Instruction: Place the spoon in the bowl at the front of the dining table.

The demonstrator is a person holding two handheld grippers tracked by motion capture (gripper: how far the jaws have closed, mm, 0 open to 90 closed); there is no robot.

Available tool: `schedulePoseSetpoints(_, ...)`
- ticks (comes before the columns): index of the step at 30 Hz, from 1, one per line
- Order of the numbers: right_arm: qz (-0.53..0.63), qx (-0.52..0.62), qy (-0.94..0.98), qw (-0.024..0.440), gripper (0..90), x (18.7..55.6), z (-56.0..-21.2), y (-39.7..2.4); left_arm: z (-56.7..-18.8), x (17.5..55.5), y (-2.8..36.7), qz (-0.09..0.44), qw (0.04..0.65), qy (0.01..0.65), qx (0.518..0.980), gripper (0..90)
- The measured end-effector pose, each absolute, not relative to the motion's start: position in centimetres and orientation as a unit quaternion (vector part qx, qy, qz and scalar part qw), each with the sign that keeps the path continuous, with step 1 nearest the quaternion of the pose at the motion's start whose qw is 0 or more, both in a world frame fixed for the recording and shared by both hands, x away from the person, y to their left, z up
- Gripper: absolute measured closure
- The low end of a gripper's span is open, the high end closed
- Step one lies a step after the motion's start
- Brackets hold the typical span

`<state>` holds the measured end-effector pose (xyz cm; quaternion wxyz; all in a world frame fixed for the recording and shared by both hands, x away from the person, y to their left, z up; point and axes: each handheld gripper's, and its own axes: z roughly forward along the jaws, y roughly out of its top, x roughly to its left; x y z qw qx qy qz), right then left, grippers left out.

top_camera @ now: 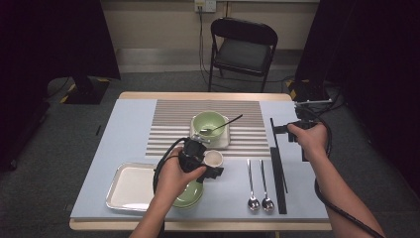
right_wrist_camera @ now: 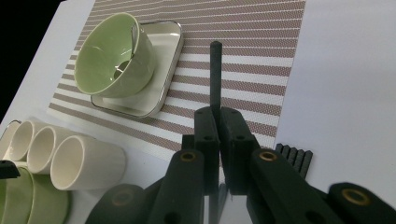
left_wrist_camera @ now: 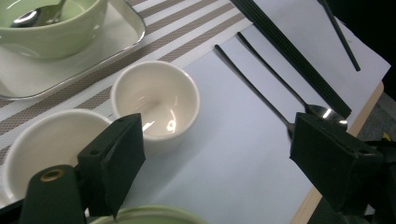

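Note:
My right gripper (right_wrist_camera: pixel 219 116) is shut on a single black chopstick (right_wrist_camera: pixel 215 70), which rises above the striped placemat (right_wrist_camera: pixel 261 42). From above, that gripper (top_camera: pixel 279 130) is at the table's right side, with the chopstick (top_camera: pixel 273 144) crossing its jaws. My left gripper (left_wrist_camera: pixel 219 158) stands open and holds nothing. A white cup (left_wrist_camera: pixel 156 102) sits just beyond its left jaw. In the high view the left gripper (top_camera: pixel 214 171) is beside that cup (top_camera: pixel 214 158), above a green dish (top_camera: pixel 190 197).
A green bowl (top_camera: pixel 209 122) with a spoon in it stands on a small white tray (top_camera: pixel 223 141). Two spoons (top_camera: pixel 259 184) and a bundle of black chopsticks (top_camera: pixel 278 181) lie at the front right. A silver tray (top_camera: pixel 130 187) is front left. More white cups (right_wrist_camera: pixel 56 149) lie together.

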<state>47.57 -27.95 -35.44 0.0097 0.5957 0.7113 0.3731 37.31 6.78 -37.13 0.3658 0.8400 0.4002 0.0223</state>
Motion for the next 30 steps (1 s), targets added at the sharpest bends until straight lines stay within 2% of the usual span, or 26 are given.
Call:
schedulePoseSetpoints(14, 0.377, 0.591, 0.713, 0.005, 86.6, 47.4, -35.2, -26.8, -37.4, 37.4, 4.2, 0.011, 0.364, 0.391, 0.845, 17.4)
schedulePoseSetpoints(30, 0.377, 0.585, 0.718, 0.007, 86.5, 47.1, -35.1, -26.4, -37.5, 37.4, 3.3, 0.005, 0.371, 0.385, 0.845, 17.4)
